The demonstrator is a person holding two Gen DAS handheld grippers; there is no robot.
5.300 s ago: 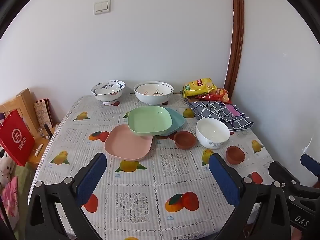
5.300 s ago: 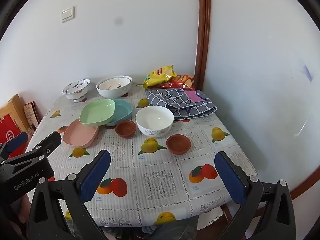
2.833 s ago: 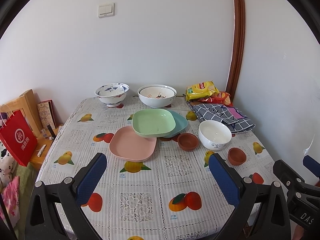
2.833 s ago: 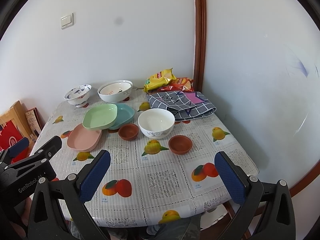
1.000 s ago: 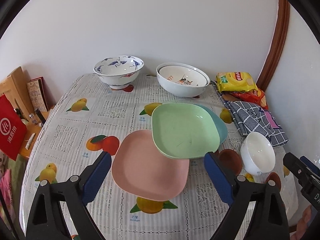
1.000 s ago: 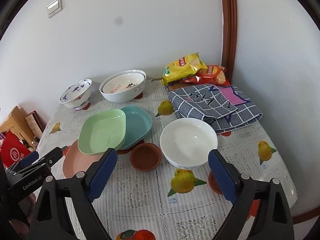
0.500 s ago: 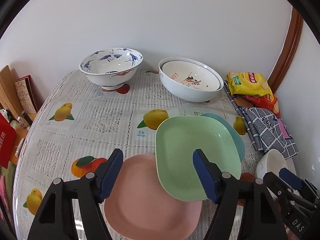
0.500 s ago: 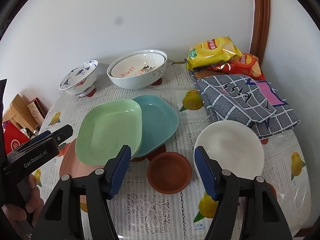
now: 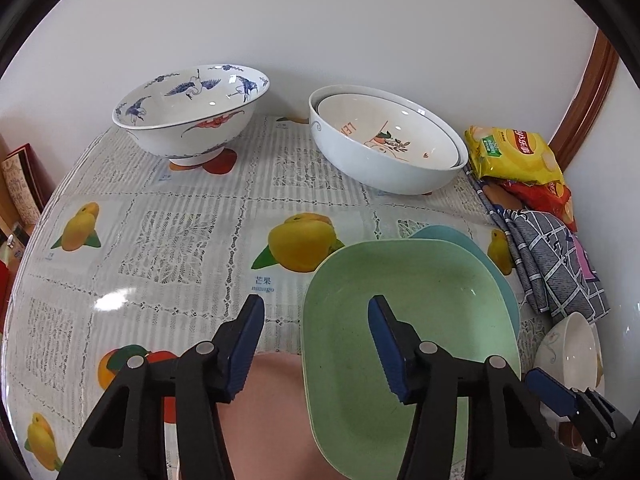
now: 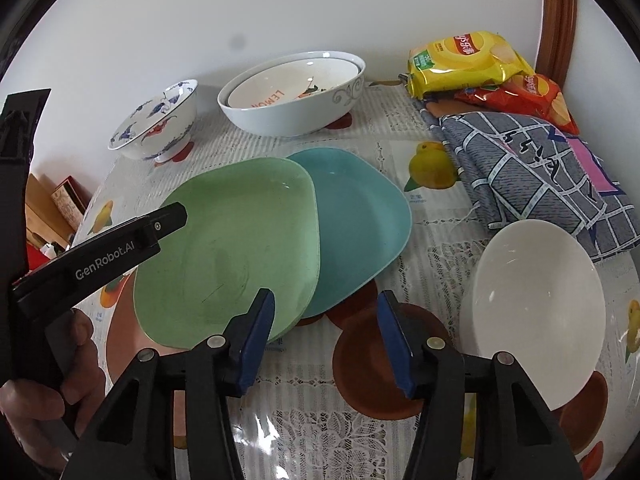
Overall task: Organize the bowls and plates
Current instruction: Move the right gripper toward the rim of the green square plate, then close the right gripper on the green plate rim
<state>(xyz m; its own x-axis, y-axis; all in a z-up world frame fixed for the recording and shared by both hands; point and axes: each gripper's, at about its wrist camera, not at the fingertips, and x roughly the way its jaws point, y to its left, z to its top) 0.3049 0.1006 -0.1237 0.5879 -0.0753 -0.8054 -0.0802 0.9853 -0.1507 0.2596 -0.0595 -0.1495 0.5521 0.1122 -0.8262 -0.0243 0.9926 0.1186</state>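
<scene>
My left tongs (image 9: 316,344) stood open over the near left edge of the square pale-green plastic plate (image 9: 412,344), holding nothing; the plate's rim lay between the 2 blue pads, the right pad above the plate's basin and the left pad above the fruit-printed lace tabletop (image 9: 168,240). Under the tongs, the square pink plastic plate (image 9: 272,420) lay partly beneath the green one. Just beyond the green plate, on its far right side, the square teal plastic plate (image 9: 456,236) peeked out from under it. Well ahead of the left tongs sat the blue-and-white crane-painted porcelain bowl (image 9: 192,112), and ahead to the right the 2 nested white ceramic bowls (image 9: 384,140).

My right tongs (image 10: 326,340) were also open and empty, hanging above the gap between the green plate (image 10: 232,252) and the small brown clay saucer (image 10: 360,364), whose near side the right pad hid. The teal plate (image 10: 360,224) lay straight ahead of them. To their right stood the plain white round ceramic bowl (image 10: 532,304), a second brown saucer (image 10: 584,412) showing just behind its near edge. Farther ahead on the right lay a grey checked folded cloth (image 10: 532,172), a yellow crisp packet (image 10: 464,60) and an orange-red snack packet (image 10: 524,96).
</scene>
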